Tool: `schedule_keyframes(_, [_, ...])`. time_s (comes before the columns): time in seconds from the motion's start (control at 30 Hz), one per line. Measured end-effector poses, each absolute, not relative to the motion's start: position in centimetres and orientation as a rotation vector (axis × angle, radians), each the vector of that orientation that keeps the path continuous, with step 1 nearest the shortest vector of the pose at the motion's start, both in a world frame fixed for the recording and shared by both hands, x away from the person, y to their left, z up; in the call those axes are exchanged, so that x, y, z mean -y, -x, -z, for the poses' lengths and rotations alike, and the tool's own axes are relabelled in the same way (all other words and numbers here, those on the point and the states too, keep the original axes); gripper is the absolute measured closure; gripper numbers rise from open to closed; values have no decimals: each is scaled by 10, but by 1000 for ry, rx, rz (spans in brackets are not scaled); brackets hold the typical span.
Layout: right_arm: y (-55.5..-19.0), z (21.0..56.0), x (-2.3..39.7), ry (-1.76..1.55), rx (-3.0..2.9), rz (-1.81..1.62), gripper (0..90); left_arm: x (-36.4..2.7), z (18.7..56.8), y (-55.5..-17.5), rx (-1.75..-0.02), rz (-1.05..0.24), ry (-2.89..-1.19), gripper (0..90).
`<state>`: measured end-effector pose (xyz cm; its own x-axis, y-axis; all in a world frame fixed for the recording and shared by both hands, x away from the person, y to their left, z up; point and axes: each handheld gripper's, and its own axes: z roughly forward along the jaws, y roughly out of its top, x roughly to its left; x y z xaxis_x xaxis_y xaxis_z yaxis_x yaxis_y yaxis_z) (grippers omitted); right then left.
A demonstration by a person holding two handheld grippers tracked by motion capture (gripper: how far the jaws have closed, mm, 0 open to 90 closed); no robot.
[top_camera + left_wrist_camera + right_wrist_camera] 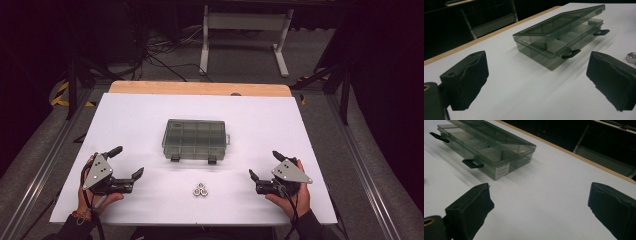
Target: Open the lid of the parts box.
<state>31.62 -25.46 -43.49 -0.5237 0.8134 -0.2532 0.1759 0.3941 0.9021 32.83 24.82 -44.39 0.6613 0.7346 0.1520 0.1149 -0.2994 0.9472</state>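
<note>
- The left gripper [127,165] and right gripper [263,164] wait, jaws wide apart, holding nothing.
- Next, I think: unlatch the smoky clear plastic box [195,138] at twelve o'clock from the three small silver metal nuts [201,189].

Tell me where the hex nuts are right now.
In the high view the hex nuts lie clustered on the white table, near its front edge, just in front of the closed compartment box.

The table [150,115] is seen from above and behind in the high view. It is viewed low and close from either side in the gripper views. The compartment box [195,138] is shared by all three.
</note>
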Motion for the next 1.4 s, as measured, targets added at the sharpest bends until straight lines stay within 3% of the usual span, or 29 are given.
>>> schedule_keyframes(0.73, [-330, 440, 250, -848, -2008, -1122, 53, -242, 448, -339, -681, -623, -1880, 51])
schedule_keyframes(1.0, [-354, 441, 238, -852, -2105, -1105, 116, -227, 454, -356, -674, -559, -1991, 83])
schedule_keyframes(1.4, [-372, 441, 205, -784, -2192, -1123, 115, -208, 454, -376, -657, -543, -2018, 62])
